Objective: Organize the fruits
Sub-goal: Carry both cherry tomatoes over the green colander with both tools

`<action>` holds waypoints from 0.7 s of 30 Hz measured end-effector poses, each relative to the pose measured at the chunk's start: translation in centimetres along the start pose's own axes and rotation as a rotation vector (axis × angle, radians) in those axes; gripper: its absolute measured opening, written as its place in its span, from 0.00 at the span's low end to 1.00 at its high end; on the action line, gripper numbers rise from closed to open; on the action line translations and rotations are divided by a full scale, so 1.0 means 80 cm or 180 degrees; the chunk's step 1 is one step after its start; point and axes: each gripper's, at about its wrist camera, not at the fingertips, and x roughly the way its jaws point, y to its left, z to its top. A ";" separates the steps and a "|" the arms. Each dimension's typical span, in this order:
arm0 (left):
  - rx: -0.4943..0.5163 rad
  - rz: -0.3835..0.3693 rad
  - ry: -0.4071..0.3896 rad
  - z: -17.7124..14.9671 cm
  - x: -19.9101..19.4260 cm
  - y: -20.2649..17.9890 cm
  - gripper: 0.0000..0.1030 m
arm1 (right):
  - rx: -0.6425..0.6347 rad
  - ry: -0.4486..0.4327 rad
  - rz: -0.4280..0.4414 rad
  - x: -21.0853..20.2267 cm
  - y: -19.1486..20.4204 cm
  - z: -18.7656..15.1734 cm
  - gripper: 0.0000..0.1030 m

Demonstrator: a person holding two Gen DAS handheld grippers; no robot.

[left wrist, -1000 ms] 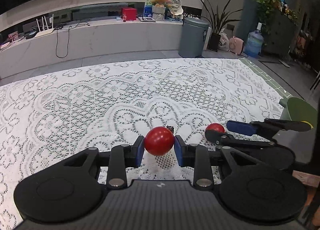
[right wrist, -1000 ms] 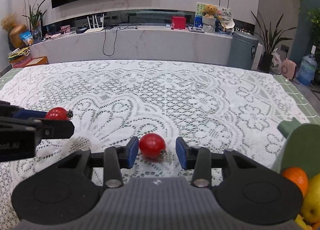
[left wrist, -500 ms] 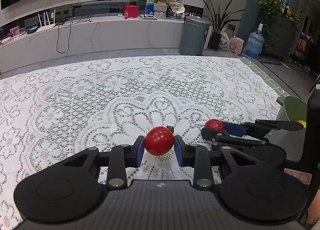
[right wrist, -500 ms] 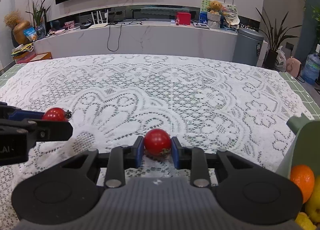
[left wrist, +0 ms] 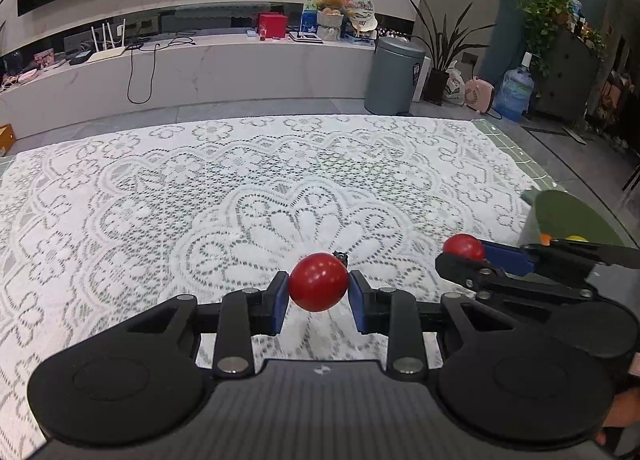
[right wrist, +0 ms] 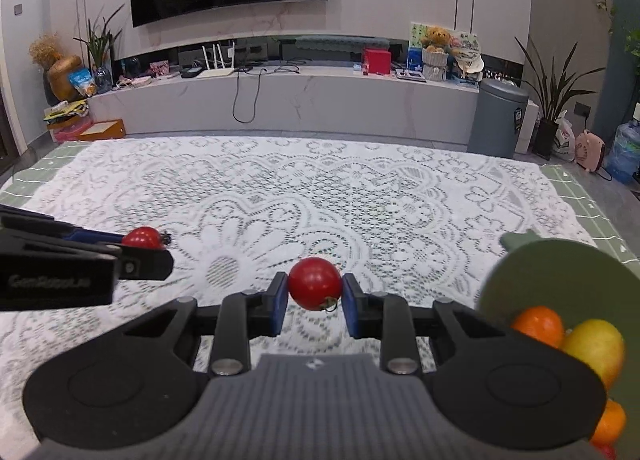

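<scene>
My left gripper [left wrist: 319, 296] is shut on a red cherry tomato [left wrist: 319, 287] and holds it above the lace tablecloth [left wrist: 240, 199]. My right gripper [right wrist: 315, 298] is shut on a second red tomato [right wrist: 315, 283], lifted off the cloth. Each gripper shows in the other's view: the right one with its tomato [left wrist: 463, 247] at the right, the left one with its tomato [right wrist: 142, 238] at the left. A green bowl [right wrist: 560, 272] at the right holds an orange [right wrist: 538, 324] and a yellow fruit [right wrist: 596, 348].
The bowl also shows at the right edge of the left wrist view [left wrist: 576, 215]. Beyond the table's far edge are a grey bin [right wrist: 498, 117], a white counter [right wrist: 320, 95] and potted plants.
My right gripper closed on the tomato that lay on the cloth and lifted it. My left gripper kept hold of its tomato and rose a little.
</scene>
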 end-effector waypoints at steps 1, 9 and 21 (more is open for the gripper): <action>-0.0007 -0.0011 -0.0005 -0.002 -0.006 -0.003 0.35 | -0.0011 -0.0016 0.0009 -0.009 0.001 -0.001 0.24; 0.0079 -0.0066 -0.0097 -0.013 -0.047 -0.028 0.35 | -0.0056 -0.0137 0.0085 -0.082 0.001 -0.013 0.24; 0.0388 -0.0269 -0.0224 -0.018 -0.080 -0.084 0.35 | 0.0058 -0.0238 0.0102 -0.172 -0.033 -0.029 0.24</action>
